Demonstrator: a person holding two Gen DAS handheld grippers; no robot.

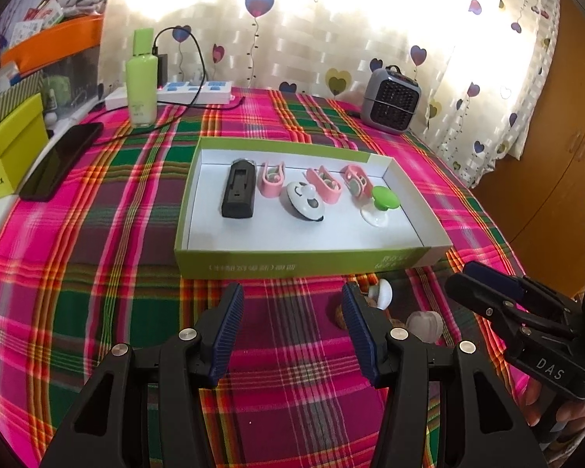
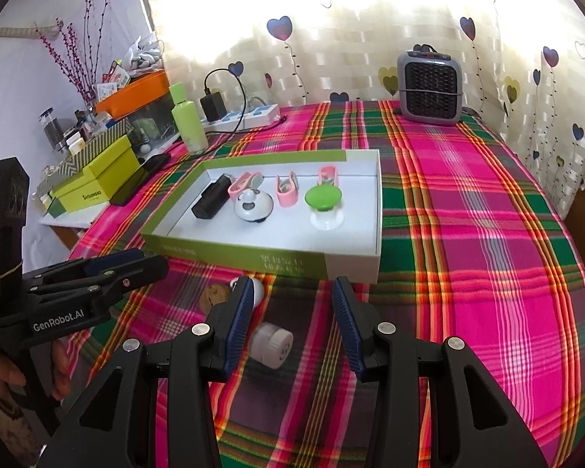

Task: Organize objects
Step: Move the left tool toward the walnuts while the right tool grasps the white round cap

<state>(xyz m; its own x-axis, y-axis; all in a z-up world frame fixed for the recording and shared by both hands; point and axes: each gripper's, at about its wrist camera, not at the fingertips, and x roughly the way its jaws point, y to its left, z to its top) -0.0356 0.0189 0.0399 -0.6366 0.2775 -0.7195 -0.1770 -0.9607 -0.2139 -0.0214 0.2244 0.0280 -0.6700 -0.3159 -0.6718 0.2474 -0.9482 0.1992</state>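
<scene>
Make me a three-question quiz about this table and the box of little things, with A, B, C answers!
1. Where is the black case?
A. in the box
B. on the phone
C. by the heater

2. How many pink clips are in the box?
A. one
B. three
C. five

3. What is between the right gripper pads?
A. the green knob
B. nothing
C. a bottle

Answers: 1 A, it lies at the box's left end. 2 B, three stand in a row. 3 B, the gap is bare.
</scene>
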